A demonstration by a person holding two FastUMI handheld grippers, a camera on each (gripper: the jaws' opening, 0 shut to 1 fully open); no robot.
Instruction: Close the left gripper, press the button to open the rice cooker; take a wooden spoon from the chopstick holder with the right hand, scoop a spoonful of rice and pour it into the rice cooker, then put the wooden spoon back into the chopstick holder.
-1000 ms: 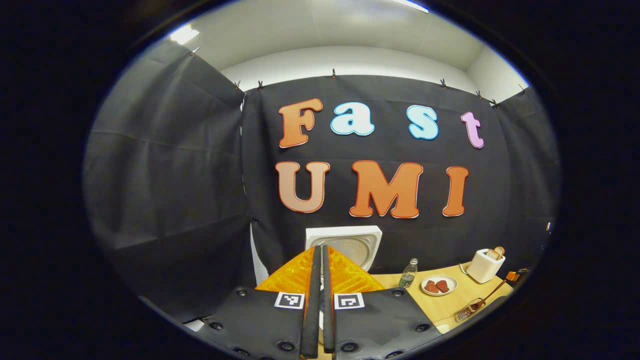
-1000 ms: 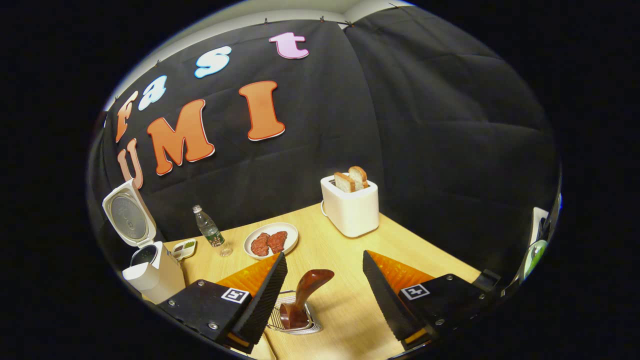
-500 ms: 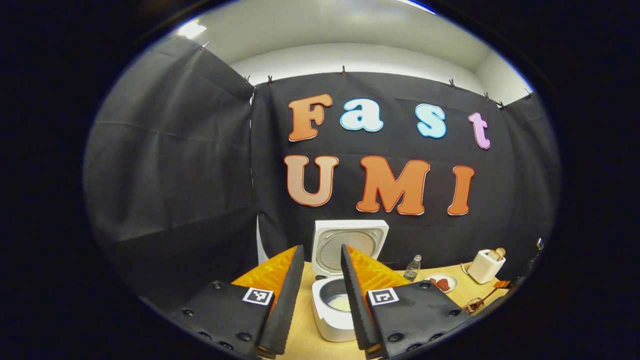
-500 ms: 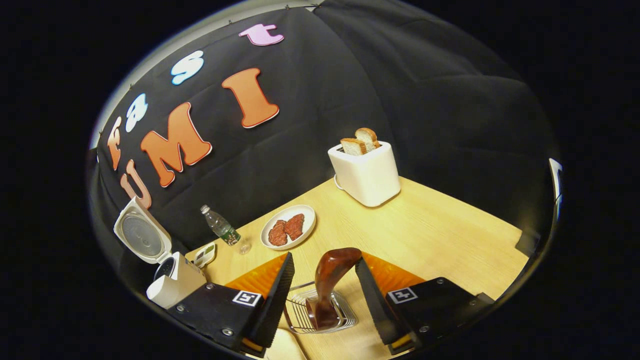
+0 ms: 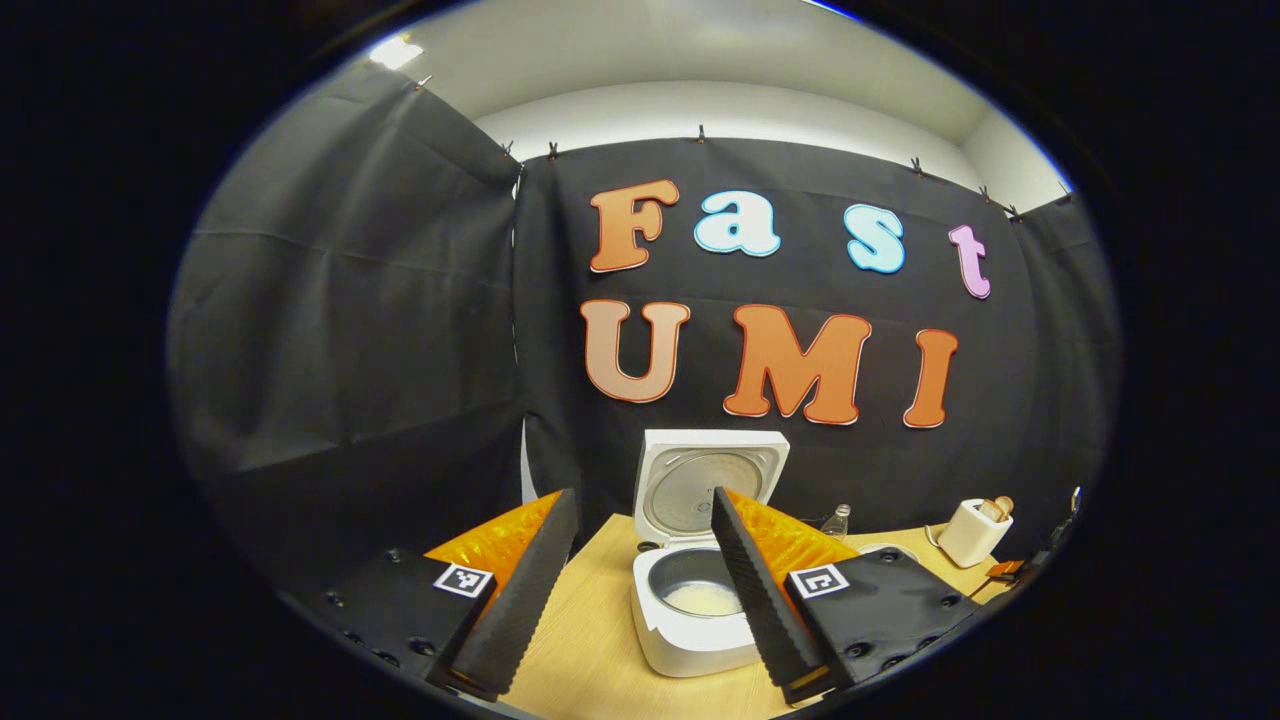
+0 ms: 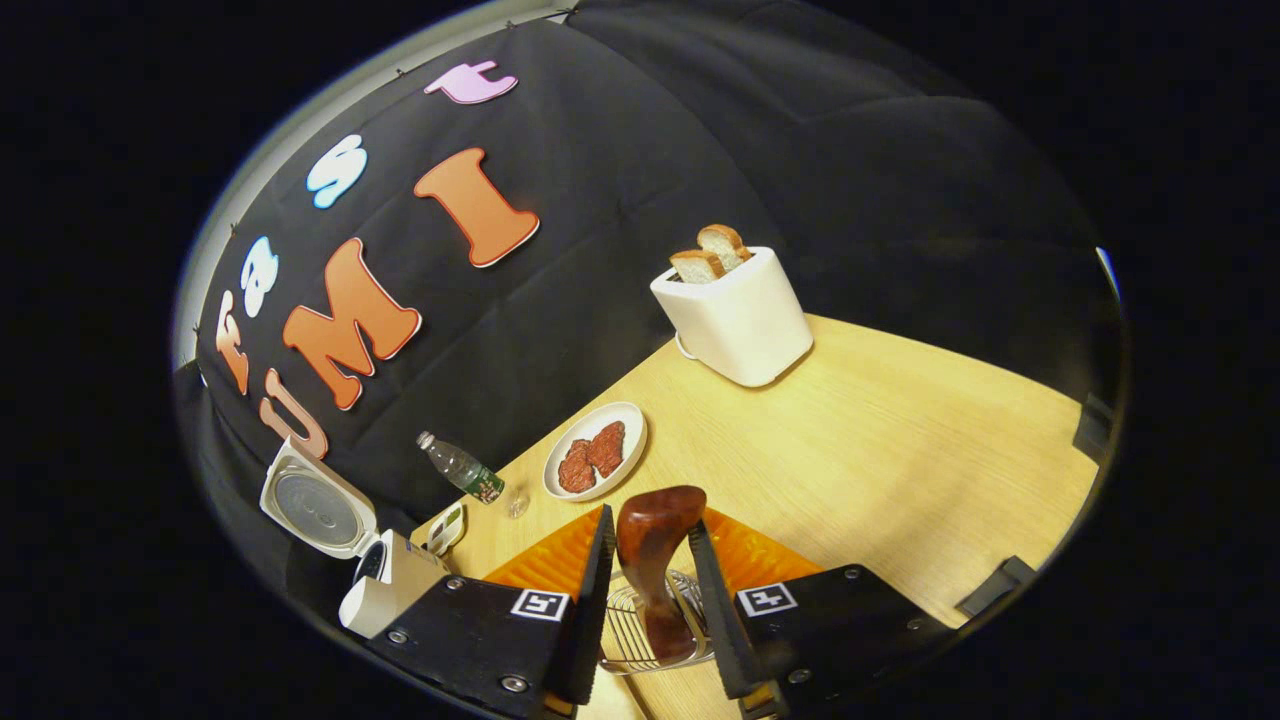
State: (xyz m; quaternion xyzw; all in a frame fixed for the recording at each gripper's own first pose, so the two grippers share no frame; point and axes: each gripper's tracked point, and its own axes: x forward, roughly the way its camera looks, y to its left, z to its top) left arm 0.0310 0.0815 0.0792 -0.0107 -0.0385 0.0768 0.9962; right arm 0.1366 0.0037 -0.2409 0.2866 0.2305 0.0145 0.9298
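Table (image 6: 900, 420): light wood, running under everything. In the right gripper view it fills the 3 o'clock half.

Rice cooker (image 5: 700, 620): white, lid standing up open, a little rice pale in the bottom of the pot. In the left gripper view it sits at 6 o'clock, between my fingers but beyond them, not touched. In the right gripper view it is far off at 8 o'clock.

Toaster (image 6: 735, 315): white, two bread slices standing in it, at 12 o'clock in the right gripper view.

Plate (image 6: 632, 425): two reddish pieces on it, between toaster and bottle (image 6: 462, 470). The bottle is near the cooker.

My left gripper (image 5: 637, 575): spread wide, nothing in it.

My right gripper (image 6: 648, 600): narrowed around the wooden spoon (image 6: 655, 540), fingers just beside the dark handle on both sides; I cannot tell whether they press it.

Chopstick holder (image 6: 640, 640): wire, at 6 o'clock between my right fingers, with the spoon standing in it, top bent over.
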